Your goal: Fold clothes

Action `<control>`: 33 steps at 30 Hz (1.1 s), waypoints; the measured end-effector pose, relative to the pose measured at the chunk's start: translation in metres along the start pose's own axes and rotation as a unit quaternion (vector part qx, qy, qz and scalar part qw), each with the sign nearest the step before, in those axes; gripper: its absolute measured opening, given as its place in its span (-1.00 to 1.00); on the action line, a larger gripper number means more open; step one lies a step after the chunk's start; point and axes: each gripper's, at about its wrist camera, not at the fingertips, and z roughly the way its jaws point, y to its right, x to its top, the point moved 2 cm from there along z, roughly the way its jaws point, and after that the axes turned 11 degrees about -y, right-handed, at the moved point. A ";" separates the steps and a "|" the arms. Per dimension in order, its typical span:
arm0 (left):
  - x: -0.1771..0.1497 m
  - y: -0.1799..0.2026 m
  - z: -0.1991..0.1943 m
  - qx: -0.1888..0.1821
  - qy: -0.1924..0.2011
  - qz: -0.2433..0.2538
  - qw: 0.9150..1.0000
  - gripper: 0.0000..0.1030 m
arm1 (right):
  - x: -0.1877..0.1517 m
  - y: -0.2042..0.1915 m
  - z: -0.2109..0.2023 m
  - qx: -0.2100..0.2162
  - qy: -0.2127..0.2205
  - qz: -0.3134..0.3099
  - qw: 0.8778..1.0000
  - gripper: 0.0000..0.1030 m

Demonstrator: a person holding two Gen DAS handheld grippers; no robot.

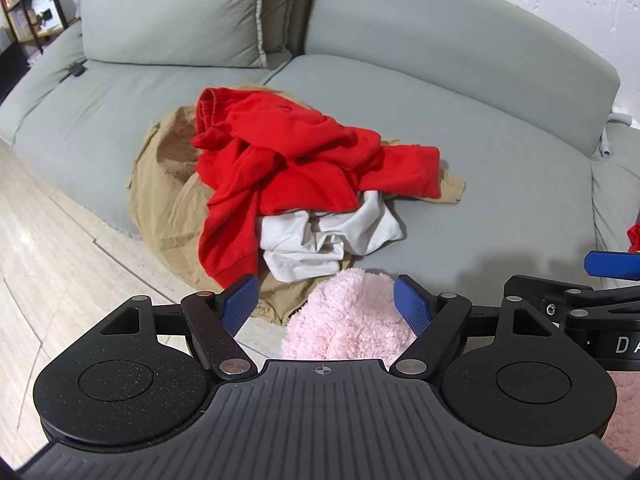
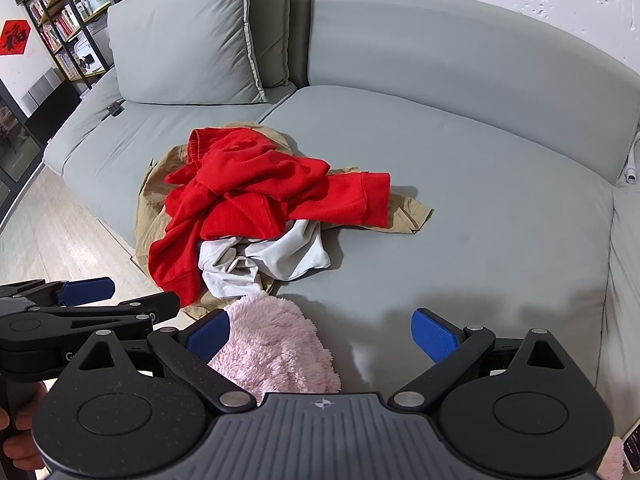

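A heap of clothes lies on the grey sofa (image 1: pixel 460 168) (image 2: pixel 480 200): a red sweater (image 1: pixel 288 152) (image 2: pixel 256 192) on top, a white garment (image 1: pixel 320 240) (image 2: pixel 264 264) under its near edge, and a tan garment (image 1: pixel 164 184) (image 2: pixel 148 208) beneath, spilling over the seat's front edge. Below the heap sits something pink and fluffy (image 1: pixel 352 320) (image 2: pixel 272 344), its nature unclear. My left gripper (image 1: pixel 326 300) hangs open in front of the heap, the pink fluff behind its gap. My right gripper (image 2: pixel 320 332) is open too, just right of the left gripper (image 2: pixel 86 292), over bare seat.
Pale wood floor (image 1: pixel 52 264) runs along the sofa's left front. A loose back cushion (image 2: pixel 188 36) leans at the rear left, and a small dark object (image 2: pixel 115 109) lies on the seat there. A bookshelf (image 2: pixel 64 20) stands far left. A white cable (image 2: pixel 632 168) hangs at the sofa's right end.
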 end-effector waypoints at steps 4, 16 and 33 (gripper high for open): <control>0.000 0.000 0.001 0.002 0.001 0.000 1.000 0.54 | 0.000 0.002 0.002 0.001 0.000 0.001 1.000 0.90; -0.002 -0.002 0.001 0.001 0.002 -0.002 1.000 0.54 | 0.000 0.002 0.002 0.000 -0.001 0.000 1.000 0.90; 0.002 -0.008 0.003 0.003 0.005 -0.003 1.000 0.54 | 0.003 -0.001 -0.003 0.006 0.018 -0.009 1.000 0.90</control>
